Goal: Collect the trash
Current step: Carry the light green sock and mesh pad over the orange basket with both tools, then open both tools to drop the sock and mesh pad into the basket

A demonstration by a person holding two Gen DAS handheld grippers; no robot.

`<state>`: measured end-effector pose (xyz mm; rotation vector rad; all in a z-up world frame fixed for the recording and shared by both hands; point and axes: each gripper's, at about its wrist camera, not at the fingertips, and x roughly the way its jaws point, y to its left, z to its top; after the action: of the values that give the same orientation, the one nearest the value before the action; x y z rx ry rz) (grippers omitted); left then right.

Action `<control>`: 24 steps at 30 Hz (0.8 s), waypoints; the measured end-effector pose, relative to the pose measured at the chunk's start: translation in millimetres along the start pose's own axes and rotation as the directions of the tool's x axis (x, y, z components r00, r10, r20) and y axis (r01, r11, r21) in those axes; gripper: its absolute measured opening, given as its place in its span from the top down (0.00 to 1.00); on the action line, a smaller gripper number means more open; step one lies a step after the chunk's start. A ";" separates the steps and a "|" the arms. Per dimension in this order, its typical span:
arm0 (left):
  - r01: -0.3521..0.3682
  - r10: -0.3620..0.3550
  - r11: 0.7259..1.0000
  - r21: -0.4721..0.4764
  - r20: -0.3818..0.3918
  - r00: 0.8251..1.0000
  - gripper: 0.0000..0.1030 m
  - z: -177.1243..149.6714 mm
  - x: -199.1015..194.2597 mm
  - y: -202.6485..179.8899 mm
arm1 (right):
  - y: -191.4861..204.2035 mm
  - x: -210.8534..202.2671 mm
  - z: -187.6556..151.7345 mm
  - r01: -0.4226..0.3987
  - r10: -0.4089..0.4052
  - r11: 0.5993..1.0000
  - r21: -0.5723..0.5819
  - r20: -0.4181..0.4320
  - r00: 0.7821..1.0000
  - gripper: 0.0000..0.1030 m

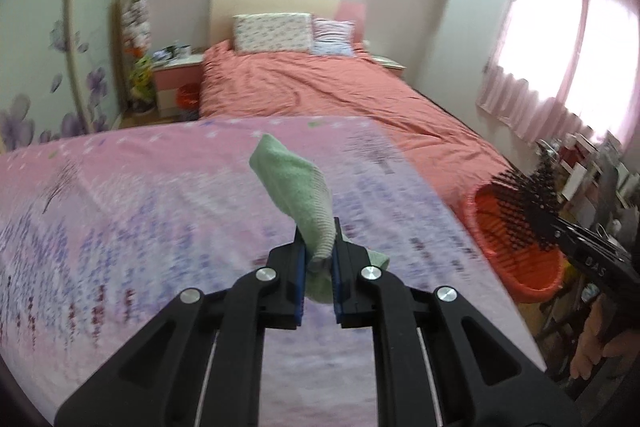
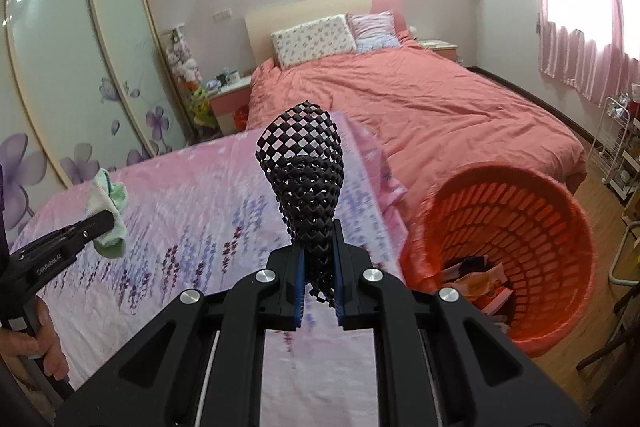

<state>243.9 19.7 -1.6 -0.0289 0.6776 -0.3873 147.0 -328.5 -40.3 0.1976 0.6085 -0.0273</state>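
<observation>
My left gripper [image 1: 319, 247] is shut on a green cloth [image 1: 298, 189] and holds it above a pink and purple flowered sheet [image 1: 160, 227]. It also shows at the left in the right wrist view [image 2: 105, 227], with the cloth [image 2: 110, 211] in it. My right gripper [image 2: 319, 247] is shut on a black mesh net [image 2: 306, 167], held upright above the sheet's right edge. That net also shows in the left wrist view [image 1: 524, 207], over the orange basket [image 1: 520, 263]. The orange basket [image 2: 560, 211] stands on the floor at the right, with several wrappers inside.
A bed with a salmon cover [image 2: 420, 107] and two pillows [image 2: 316, 37] lies behind. A sliding wardrobe [image 2: 80, 59] is at the left, a nightstand [image 2: 228, 99] beside the bed, a white wire rack [image 2: 616, 147] and pink curtains [image 2: 580, 39] at the right.
</observation>
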 end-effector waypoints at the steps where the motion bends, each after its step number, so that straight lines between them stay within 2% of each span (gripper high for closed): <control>1: 0.020 -0.020 1.000 0.016 0.003 1.000 0.89 3.1 0.5 -12.1 | -6.3 -3.4 1.3 0.004 -0.005 1.000 0.007 0.009 1.000 0.89; 6: 0.115 -0.116 0.990 0.087 0.008 0.993 0.89 14.1 4.9 -68.9 | -36.1 -16.4 6.0 0.038 -0.040 0.998 0.043 0.043 0.998 0.89; 12: 0.219 -0.218 0.956 0.194 -0.024 0.976 0.89 20.3 24.6 -147.6 | -83.3 -28.0 9.6 0.083 -0.091 0.990 0.112 0.070 0.993 0.89; 18: 0.277 -0.264 0.918 0.284 -0.081 0.961 0.89 13.8 52.2 -214.6 | -124.1 -22.8 9.0 0.126 -0.139 0.976 0.175 0.064 0.988 0.89; 24: 0.315 -0.280 0.884 0.345 -0.148 0.948 0.89 4.3 87.1 -269.2 | -160.7 -5.3 7.9 0.147 -0.160 0.960 0.239 0.037 0.986 0.89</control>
<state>216.9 -261.8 -10.4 0.2439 0.6867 -0.8137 133.7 -487.8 -59.2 0.3781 0.5633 -0.2554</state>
